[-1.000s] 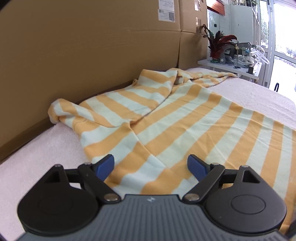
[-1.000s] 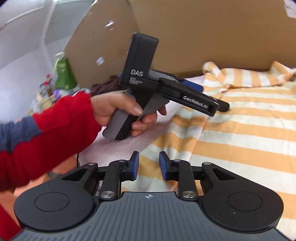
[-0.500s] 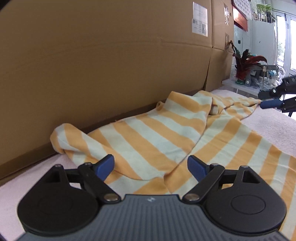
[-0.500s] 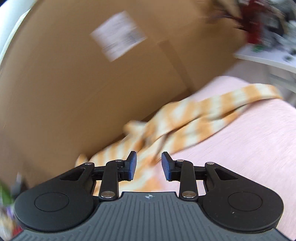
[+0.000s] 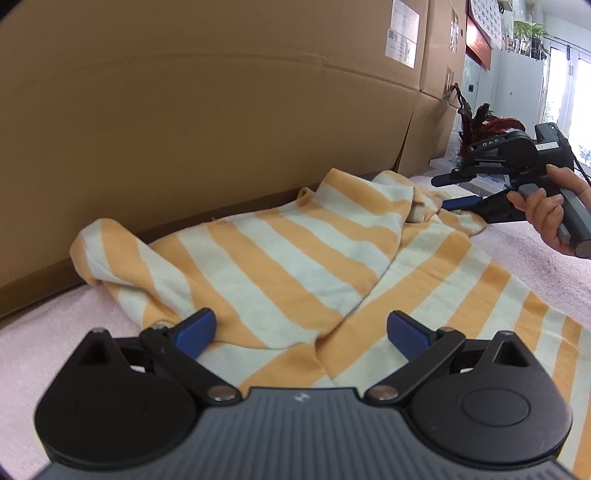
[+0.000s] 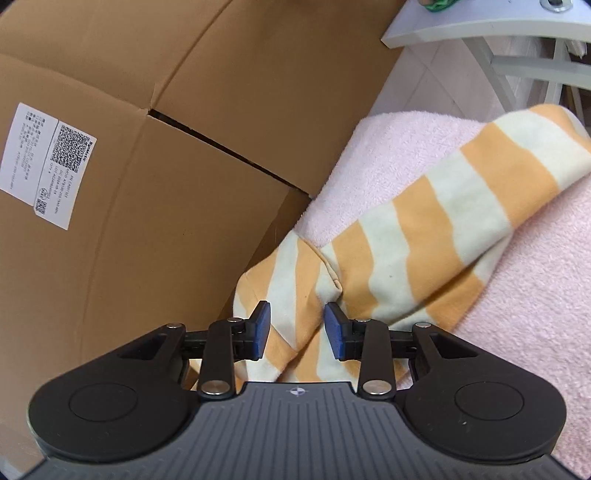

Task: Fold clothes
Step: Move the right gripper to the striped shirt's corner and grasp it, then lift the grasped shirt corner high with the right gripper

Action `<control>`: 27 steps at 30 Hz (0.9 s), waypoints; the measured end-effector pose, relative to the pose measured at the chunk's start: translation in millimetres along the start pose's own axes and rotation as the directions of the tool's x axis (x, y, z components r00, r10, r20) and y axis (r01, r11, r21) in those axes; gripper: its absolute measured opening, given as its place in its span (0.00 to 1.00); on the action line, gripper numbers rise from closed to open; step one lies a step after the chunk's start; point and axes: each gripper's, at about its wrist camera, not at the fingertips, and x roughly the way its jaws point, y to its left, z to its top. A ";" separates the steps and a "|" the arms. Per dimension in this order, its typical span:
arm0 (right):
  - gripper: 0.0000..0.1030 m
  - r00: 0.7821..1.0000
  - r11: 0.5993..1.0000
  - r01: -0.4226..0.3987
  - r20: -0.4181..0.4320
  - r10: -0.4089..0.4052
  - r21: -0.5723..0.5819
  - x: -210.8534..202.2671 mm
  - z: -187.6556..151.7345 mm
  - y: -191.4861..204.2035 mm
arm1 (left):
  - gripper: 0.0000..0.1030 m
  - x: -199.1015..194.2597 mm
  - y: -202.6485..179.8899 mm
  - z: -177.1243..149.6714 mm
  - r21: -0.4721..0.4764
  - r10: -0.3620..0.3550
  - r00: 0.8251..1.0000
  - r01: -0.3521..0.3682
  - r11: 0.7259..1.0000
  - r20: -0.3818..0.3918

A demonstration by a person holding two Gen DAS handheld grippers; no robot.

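Observation:
An orange-and-cream striped garment [image 5: 295,258] lies rumpled on a pink towel-covered surface [image 5: 44,332], along a cardboard wall. My left gripper [image 5: 301,328] is open wide, low over the garment's near folded edge, nothing between its fingers. In the left wrist view the right gripper [image 5: 458,192] shows at far right, held by a hand [image 5: 546,218], its blue tips at the garment's far end. In the right wrist view my right gripper [image 6: 297,328] is partly open just above a striped sleeve [image 6: 443,236], with cloth seen between the pads but not pinched.
Tall cardboard boxes [image 5: 184,110] wall off the back; one bears a white label [image 6: 44,162]. A white side table [image 6: 491,26] stands beyond the pink surface's end, and a red-leaved plant [image 5: 487,122] sits there.
My left gripper dropped lower and nearer to the garment's left edge. My right gripper swung away from the left side to the garment's far sleeve and opened wider.

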 end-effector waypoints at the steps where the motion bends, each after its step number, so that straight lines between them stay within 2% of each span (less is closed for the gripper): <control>1: 0.35 1.000 1.000 0.008 0.012 -0.008 -0.006 0.8 -1.2 1.5 | 0.97 -0.4 1.2 -0.2 -0.006 -0.006 1.000 0.006 1.000 0.002; 6: 0.39 0.996 0.998 0.048 0.072 -0.045 -0.035 4.7 -7.5 8.4 | 0.98 0.5 1.3 0.4 -0.008 -0.016 1.000 0.016 1.000 0.000; 11: 0.36 0.988 0.994 0.089 0.133 -0.080 -0.061 8.6 -13.8 15.3 | 0.98 0.1 -0.1 0.8 0.000 -0.015 1.000 0.015 1.000 -0.003; 13: 0.25 0.983 0.992 0.106 0.157 -0.093 -0.071 10.2 -16.4 18.0 | 0.99 -0.3 0.6 0.7 -0.002 -0.018 1.000 0.018 1.000 -0.002; 14: 0.16 0.981 0.991 0.114 0.169 -0.100 -0.076 11.0 -17.6 19.4 | 0.99 -0.5 1.3 0.7 -0.005 -0.022 1.000 0.022 1.000 -0.002; 19: 0.13 0.973 0.981 0.114 0.219 -0.078 -0.157 3.1 -17.5 28.8 | 0.99 -0.6 1.6 1.1 -0.007 -0.027 1.000 0.027 1.000 -0.002; 20: 0.13 0.966 0.981 0.085 0.257 -0.038 -0.174 -8.3 -17.7 29.5 | 0.99 -0.8 1.3 0.9 -0.006 -0.027 1.000 0.027 1.000 -0.002; 23: 0.13 0.925 0.981 0.076 0.379 -0.003 -0.178 -36.8 -13.7 29.4 | 0.99 -2.3 2.3 0.3 -0.006 -0.038 0.999 0.038 0.999 0.000; 26: 0.13 0.887 0.984 0.115 0.461 -0.038 -0.140 -53.6 -6.4 19.2 | 0.99 -5.2 7.6 -0.3 -0.028 -0.087 0.996 0.087 0.996 0.014; 27: 0.13 0.884 0.985 0.118 0.465 -0.046 -0.127 -54.0 -5.7 15.7 | 0.99 -6.1 9.7 -0.5 -0.037 -0.104 0.994 0.105 0.994 0.019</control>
